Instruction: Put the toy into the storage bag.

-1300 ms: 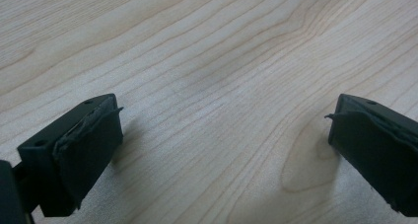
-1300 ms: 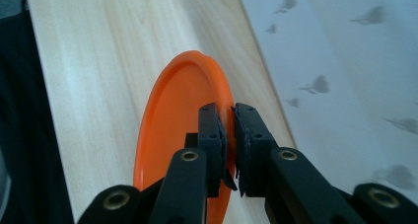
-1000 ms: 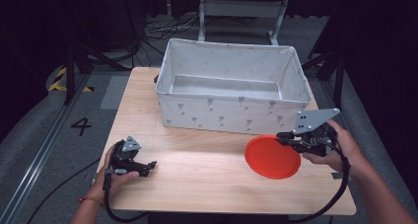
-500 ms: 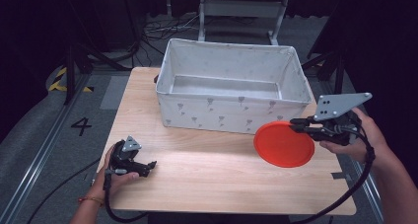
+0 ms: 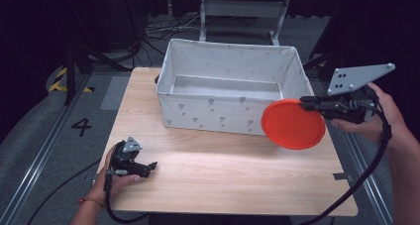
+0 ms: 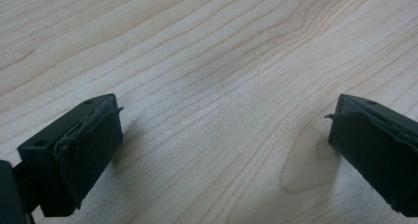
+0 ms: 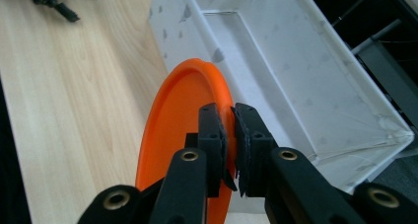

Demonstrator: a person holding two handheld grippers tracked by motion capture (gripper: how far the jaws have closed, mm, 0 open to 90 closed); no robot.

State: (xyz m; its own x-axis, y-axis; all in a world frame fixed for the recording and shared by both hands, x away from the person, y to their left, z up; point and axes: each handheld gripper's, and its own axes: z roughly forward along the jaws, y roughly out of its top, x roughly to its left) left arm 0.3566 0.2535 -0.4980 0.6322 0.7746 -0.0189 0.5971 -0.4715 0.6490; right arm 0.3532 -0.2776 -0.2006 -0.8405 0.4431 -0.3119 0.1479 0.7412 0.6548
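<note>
Lifted higher, orange plate [image 5: 292, 124] seemingly pinched between right gripper [image 5: 311, 103] jaws

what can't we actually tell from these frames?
- The near inner floor of the white fabric bin: hidden by its front wall in the high view.
- The rim of the round orange plastic plate where the right gripper pinches it: covered by the jaws in the right gripper view.
- Left gripper jaw gap: too small in the high view; the left gripper view shows the jaws wide apart over the bare wooden table.
</note>
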